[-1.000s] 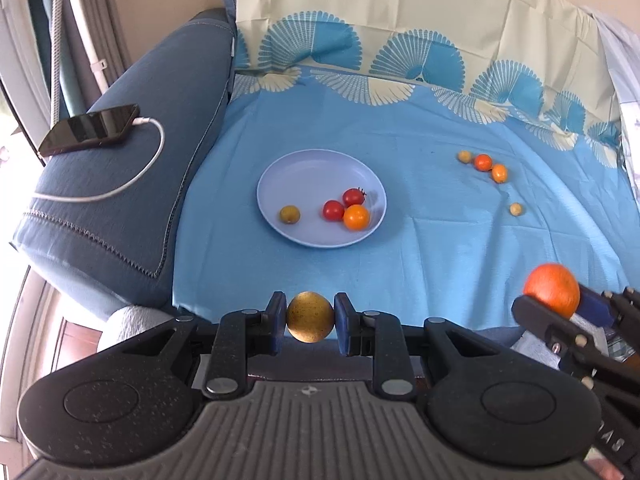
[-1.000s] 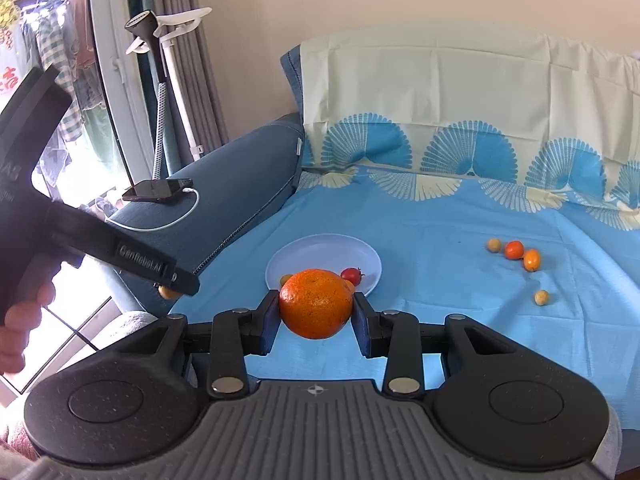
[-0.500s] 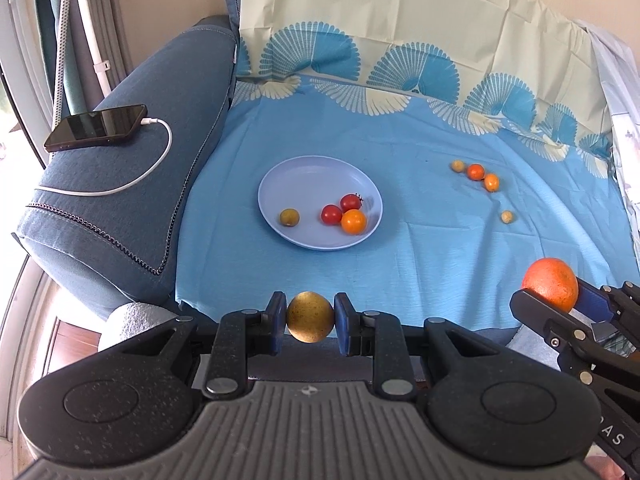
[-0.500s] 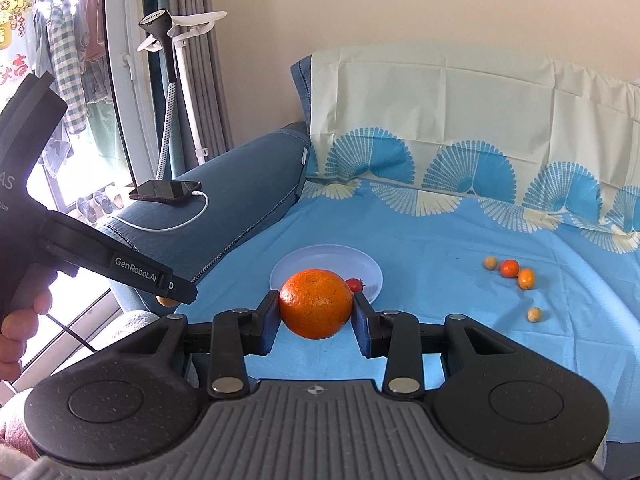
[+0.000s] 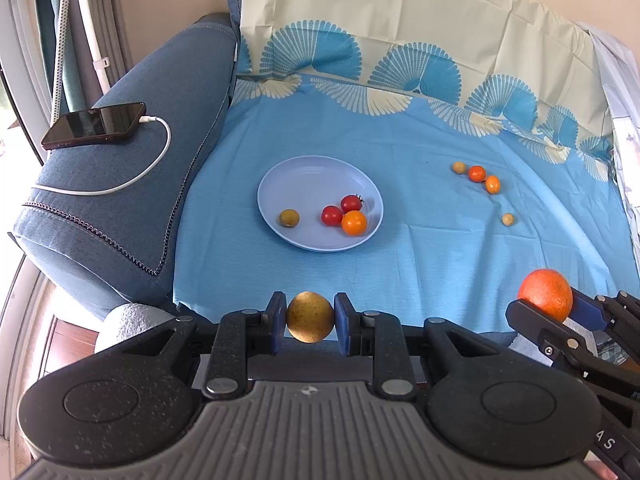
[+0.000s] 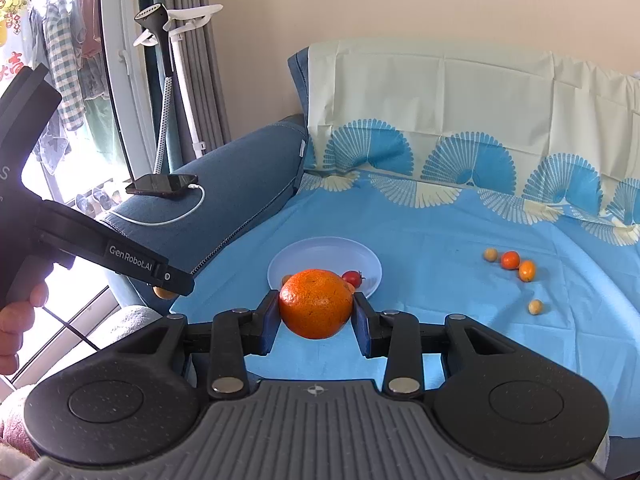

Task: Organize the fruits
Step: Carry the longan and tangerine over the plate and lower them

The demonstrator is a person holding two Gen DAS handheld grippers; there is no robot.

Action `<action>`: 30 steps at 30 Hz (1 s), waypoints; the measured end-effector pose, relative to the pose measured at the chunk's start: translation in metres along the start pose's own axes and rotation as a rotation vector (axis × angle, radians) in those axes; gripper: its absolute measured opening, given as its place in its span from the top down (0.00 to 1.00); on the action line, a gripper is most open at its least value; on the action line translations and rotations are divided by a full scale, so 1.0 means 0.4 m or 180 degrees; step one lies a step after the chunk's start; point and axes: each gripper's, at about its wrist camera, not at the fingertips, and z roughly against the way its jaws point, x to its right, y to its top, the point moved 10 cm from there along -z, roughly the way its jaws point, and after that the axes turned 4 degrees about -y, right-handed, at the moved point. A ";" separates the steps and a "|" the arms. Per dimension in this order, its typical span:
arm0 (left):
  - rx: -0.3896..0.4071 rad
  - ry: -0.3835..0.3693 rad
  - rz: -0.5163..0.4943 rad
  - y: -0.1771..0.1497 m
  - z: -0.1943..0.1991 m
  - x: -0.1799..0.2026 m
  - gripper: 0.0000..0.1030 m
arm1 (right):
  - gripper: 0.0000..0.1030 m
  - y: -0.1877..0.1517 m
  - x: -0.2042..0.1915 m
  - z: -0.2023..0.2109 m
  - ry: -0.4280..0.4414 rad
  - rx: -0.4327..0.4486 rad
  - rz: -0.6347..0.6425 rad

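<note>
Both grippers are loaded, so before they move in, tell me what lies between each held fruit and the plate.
Nothing visible does. Only bare blue cloth lies between the yellow fruit, the orange and the plate. Four small fruits already sit in its near half; its far half is free.

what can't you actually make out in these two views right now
- Right wrist view: the orange in the right gripper hides most of what lies on the plate; only one red tomato shows clearly.
- Right wrist view: the yellow-brown fruit in the left gripper is mostly hidden behind that gripper's body.
- Left wrist view: the right gripper is cut off by the right edge.
- Both views: the four loose fruits are too small to identify.
</note>
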 end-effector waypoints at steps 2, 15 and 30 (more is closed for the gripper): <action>-0.0010 -0.0007 0.0004 0.004 -0.006 -0.001 0.73 | 0.62 -0.001 0.004 -0.006 -0.0001 -0.0020 -0.0003; -0.0046 0.0014 0.0087 0.063 -0.060 -0.046 0.73 | 0.62 -0.002 0.019 -0.075 -0.0051 -0.0175 -0.0023; -0.0035 0.0050 0.0196 0.235 -0.195 -0.104 0.73 | 0.62 0.057 0.029 -0.257 -0.0077 -0.0250 0.0026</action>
